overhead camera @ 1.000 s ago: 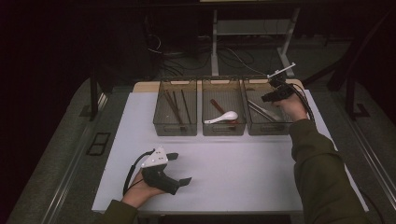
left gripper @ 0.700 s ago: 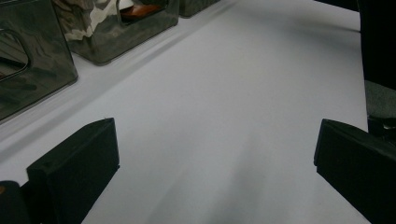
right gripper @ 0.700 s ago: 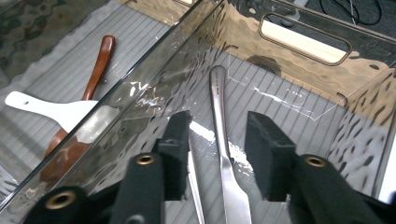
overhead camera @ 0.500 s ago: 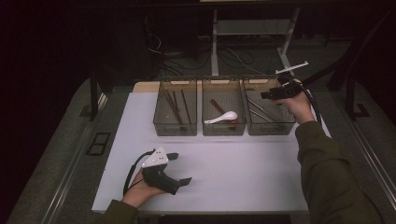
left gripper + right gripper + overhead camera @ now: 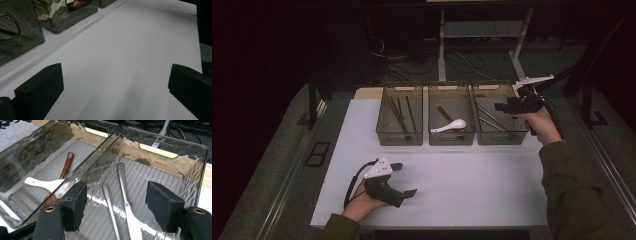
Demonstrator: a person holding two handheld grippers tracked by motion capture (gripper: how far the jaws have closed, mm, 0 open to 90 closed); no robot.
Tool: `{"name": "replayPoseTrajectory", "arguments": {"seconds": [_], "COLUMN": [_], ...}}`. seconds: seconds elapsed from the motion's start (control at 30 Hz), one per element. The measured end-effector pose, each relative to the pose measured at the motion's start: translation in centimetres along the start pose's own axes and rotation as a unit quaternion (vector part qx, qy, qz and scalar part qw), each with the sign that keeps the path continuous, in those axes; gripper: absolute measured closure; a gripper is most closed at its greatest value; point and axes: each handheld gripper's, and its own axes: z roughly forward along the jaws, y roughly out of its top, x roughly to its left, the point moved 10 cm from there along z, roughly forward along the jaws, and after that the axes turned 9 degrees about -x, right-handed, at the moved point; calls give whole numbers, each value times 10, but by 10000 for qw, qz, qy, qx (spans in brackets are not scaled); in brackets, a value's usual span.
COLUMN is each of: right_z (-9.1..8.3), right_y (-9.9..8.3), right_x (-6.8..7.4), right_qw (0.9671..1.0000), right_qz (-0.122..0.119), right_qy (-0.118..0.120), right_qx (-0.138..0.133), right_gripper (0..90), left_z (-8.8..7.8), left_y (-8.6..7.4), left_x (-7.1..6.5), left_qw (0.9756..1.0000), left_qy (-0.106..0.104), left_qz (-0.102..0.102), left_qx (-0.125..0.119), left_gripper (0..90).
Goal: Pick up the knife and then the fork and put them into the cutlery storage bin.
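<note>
Three bins stand side by side at the far side of your surface (image 5: 472, 175). Your left bin (image 5: 399, 122) holds sticks, your middle bin (image 5: 451, 122) a spoon (image 5: 451, 125), and your right bin (image 5: 499, 122) two metal utensils (image 5: 120, 200).

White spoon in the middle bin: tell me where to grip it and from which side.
Grip the white spoon by its thin handle, coming straight down from above. It lies flat inside the middle bin, so the walls block a sideways approach, and the handle is narrower than the bowl. The open right gripper is probably nearer.

Dim room, dark surroundings; white table (image 5: 472, 185) softly lit from above, glare ripples on clear bins (image 5: 160, 157)
</note>
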Motion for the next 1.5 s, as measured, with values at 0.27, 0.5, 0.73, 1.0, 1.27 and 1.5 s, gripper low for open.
{"name": "replayPoseTrajectory", "arguments": {"seconds": [0.27, 0.5, 0.73, 1.0, 1.27, 1.5], "right_z": [-10, -20, -35, -54, -67, -74], "right_y": [-6, -15, -26, -43, -61, -86], "right_x": [11, 23, 40, 57, 76, 91], "right_qw": [9995, 9985, 9967, 9944, 9925, 9919], "right_qz": [-133, -332, -418, -442, -467, -487], "right_qy": [155, 249, 442, 602, 775, 878], "right_qx": [-223, -350, -538, -741, -820, -779], "right_gripper": [275, 239, 211, 198, 180, 175], "left_z": [-2, -2, -3, -4, -4, -4], "left_y": [1, 1, 0, 0, 0, 0], "left_x": [3, 5, 5, 6, 5, 4], "left_qw": [10000, 10000, 10000, 10000, 10000, 10000], "left_qy": [64, 89, 82, 82, 59, 56], "left_qz": [-32, -29, -2, 17, 14, 27], "left_qx": [-19, -11, -14, -33, -34, -25], "left_gripper": [0, 0, 0, 0, 0, 0]}}
